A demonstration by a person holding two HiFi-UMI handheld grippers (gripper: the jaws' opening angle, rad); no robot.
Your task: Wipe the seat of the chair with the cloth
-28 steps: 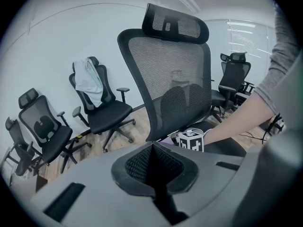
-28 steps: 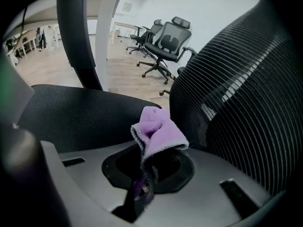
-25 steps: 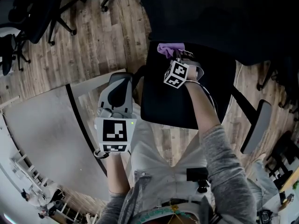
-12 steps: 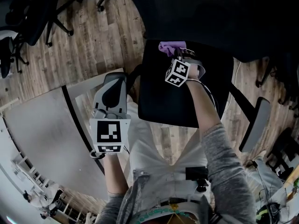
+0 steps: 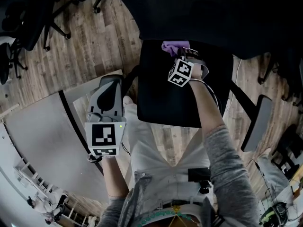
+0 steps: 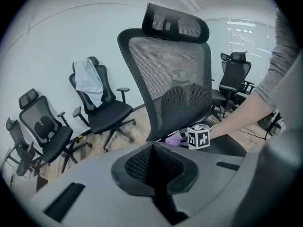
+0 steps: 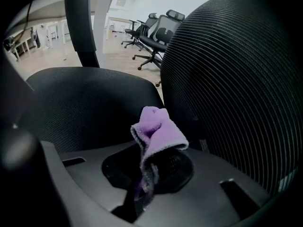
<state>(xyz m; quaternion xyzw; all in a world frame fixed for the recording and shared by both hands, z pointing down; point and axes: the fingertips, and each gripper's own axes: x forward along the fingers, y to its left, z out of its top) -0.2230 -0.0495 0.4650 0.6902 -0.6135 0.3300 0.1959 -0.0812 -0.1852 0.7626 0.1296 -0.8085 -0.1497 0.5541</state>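
- One purple cloth (image 7: 156,131) is bunched up and pinched in my right gripper (image 7: 142,190). The fingers (image 7: 189,197) are clamped on its lower end, and the upper fold stands free above them.
- Cloth and right gripper are over the rear of the black seat (image 5: 163,96), close to the mesh backrest (image 7: 236,79). I cannot tell whether the cloth touches the seat.
- My left gripper (image 5: 110,82) is off the chair's left side, apart from the seat. Its fingers are pressed together with nothing between them.
- Wooden floor (image 5: 94,41) surrounds the chair.
- Several other office chairs (image 6: 102,110) stand beyond it, near the wall.
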